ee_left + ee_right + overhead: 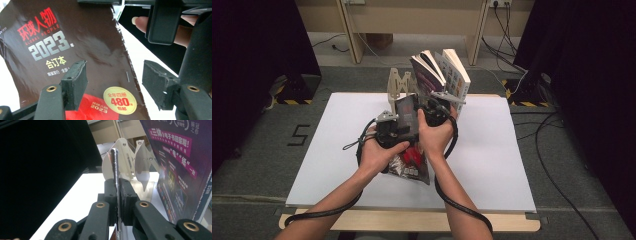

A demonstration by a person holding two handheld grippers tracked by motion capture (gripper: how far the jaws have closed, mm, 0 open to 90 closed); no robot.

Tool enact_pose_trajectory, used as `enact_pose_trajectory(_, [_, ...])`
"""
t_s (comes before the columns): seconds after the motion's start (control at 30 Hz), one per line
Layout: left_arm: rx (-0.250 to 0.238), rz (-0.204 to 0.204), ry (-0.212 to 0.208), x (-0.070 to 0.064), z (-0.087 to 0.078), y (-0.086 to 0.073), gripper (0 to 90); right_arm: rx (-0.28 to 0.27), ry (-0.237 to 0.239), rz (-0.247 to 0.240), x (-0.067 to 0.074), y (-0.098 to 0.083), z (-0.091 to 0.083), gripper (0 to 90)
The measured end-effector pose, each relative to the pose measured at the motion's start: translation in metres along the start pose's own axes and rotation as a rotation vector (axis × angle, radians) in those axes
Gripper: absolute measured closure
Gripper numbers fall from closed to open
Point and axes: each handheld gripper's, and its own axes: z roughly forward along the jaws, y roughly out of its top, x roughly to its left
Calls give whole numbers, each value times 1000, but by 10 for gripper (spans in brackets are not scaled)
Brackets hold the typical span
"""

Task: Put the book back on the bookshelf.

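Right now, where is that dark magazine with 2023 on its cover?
In the high view the dark magazine stands mid-table, just before the wooden book rack, pinched on edge by the right gripper; the left gripper is open beside it.

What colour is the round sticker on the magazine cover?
Yellow-gold with red print, best in the left gripper view: the round sticker on the dark brown glossy magazine.

Glossy paper, matt plastic, pale wood
The magazine (82, 50) has a shiny dark paper cover with a ragged torn edge; black gripper pads (75, 82) look matt, chipped; rack (399, 82) pale wood
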Motion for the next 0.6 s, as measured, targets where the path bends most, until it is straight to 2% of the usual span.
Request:
enact_pose_trajectory(0.37, [11, 2, 42, -4, 12, 1, 351, 1, -9, -9, 1, 0, 0, 859])
enact_pose_trajectory(0.53, [4, 20, 61, -8, 16, 4, 354, 2, -16, -11, 0, 0, -1, 858])
enact_pose_trajectory(0.6, [-2, 44, 80, -10, 18, 5, 358, 2, -17, -4, 0, 0, -2, 858])
